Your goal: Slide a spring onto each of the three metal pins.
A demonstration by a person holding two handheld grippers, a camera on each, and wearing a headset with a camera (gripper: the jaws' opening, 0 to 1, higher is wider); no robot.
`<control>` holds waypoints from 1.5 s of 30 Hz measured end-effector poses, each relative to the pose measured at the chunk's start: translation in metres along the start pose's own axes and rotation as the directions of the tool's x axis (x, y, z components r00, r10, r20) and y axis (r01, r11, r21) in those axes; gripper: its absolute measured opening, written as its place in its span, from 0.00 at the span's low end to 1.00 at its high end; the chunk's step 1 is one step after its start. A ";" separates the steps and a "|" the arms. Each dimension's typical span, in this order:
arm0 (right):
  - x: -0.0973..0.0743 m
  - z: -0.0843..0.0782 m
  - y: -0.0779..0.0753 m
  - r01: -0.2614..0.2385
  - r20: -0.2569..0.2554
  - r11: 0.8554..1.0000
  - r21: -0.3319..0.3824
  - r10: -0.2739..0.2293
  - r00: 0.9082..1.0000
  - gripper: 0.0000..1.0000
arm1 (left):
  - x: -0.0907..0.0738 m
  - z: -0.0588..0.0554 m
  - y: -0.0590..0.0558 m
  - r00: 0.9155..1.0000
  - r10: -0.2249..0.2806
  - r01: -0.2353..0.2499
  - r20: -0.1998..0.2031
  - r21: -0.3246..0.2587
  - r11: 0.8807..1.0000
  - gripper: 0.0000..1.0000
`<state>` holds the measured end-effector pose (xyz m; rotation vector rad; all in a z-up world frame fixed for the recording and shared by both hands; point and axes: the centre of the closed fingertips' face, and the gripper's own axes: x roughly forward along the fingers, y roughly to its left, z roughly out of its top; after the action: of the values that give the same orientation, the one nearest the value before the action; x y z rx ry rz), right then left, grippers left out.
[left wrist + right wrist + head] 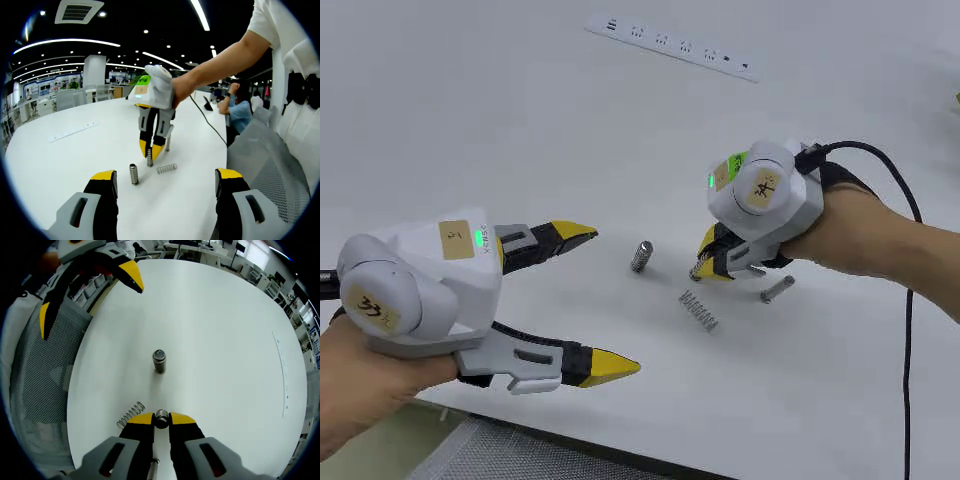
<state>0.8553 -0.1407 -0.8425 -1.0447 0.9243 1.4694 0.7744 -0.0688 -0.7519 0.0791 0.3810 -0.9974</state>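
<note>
As the head view shows, a loose spring (699, 310) lies on the table (520, 130) near the right hand-held gripper (705, 265); likely light and squashy, so pinch it gently mid-coil. Left gripper view: the left hand-held gripper (166, 175) stands wide apart. Right gripper view: the right one clamps a pin (161, 418).

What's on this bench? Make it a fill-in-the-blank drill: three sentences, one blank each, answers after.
1. The right tool is shut on a metal ____.
2. The left tool holds nothing, and its jaws stand ____.
3. Between the two tools, the sprung pin stands ____ on the table, with a loose spring lying near it.

Missing words: pin; open; upright.
</note>
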 end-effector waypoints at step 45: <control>-0.083 -0.003 0.011 0.116 0.277 0.974 0.196 -0.168 0.946 0.39 | -0.009 0.004 0.003 0.999 0.000 0.003 -0.050 0.061 0.998 0.81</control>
<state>0.8496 -0.1712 -0.7647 -0.7237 0.7356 1.3497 0.7733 -0.0612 -0.7457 0.1587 0.3965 -1.0099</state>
